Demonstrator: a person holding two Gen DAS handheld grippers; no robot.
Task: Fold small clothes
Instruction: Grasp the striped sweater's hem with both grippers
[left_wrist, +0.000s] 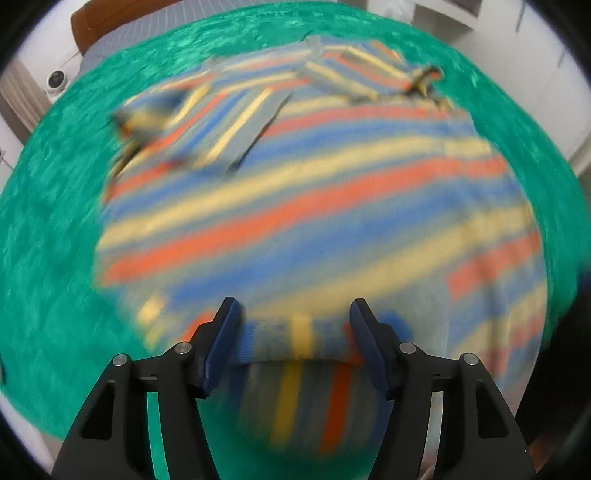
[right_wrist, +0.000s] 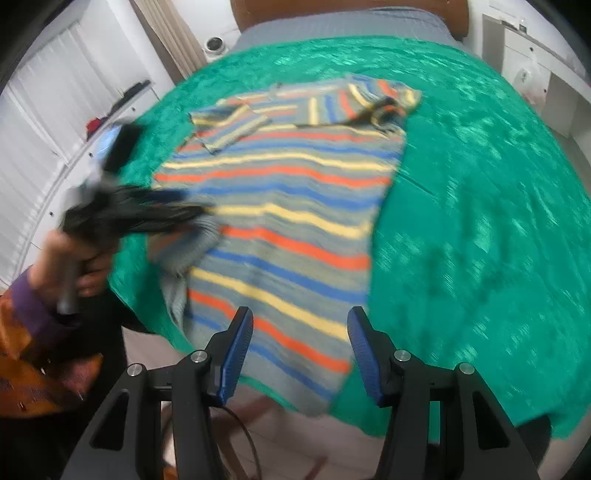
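A striped knit sweater (right_wrist: 280, 206) in grey, blue, yellow and orange lies spread on a green blanket (right_wrist: 480, 221), both sleeves folded in over the chest. It fills the left wrist view (left_wrist: 314, 206), blurred by motion. My left gripper (left_wrist: 295, 328) is open, its jaws wide apart around a folded-over strip of the sweater's hem, not pinching it. In the right wrist view the left gripper (right_wrist: 199, 212) shows as a dark blur at the sweater's left edge, where the cloth is lifted. My right gripper (right_wrist: 300, 343) is open above the sweater's near hem, holding nothing.
The blanket (left_wrist: 55, 221) covers a bed with a grey sheet (right_wrist: 332, 26) and a brown headboard (left_wrist: 110, 18). White cabinets (right_wrist: 44, 122) stand to the left, a white shelf unit (right_wrist: 535, 62) to the right. The sweater's near corner hangs over the bed edge.
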